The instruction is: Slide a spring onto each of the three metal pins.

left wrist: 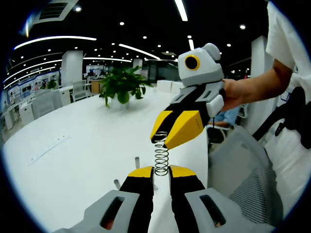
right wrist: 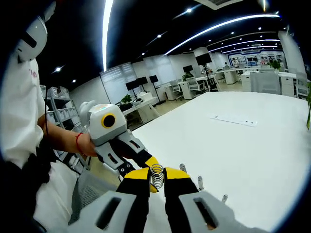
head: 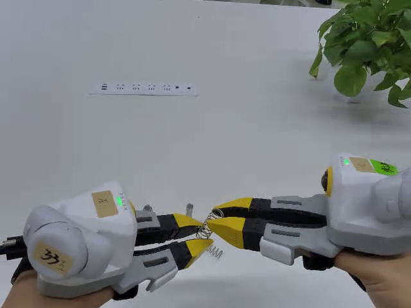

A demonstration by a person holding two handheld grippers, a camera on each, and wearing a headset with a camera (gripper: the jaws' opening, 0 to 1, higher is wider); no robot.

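The left gripper (head: 205, 232) and right gripper (head: 211, 217) each pinched one spring (head: 207, 225) (opposite ends) above a loose spring (head: 215, 252). Two pins (head: 189, 209) stood just behind, with a power strip (head: 142, 88) beyond.

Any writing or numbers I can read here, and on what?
"33": round label on the left gripper.
Top label, same gripper: scrawl, unreadable.
Tan tag and green tag on the right gripper: unreadable.
Power strip marks: too small.

plant (head: 369, 45) cropped (right edge), pins (head: 189, 208) half-hidden
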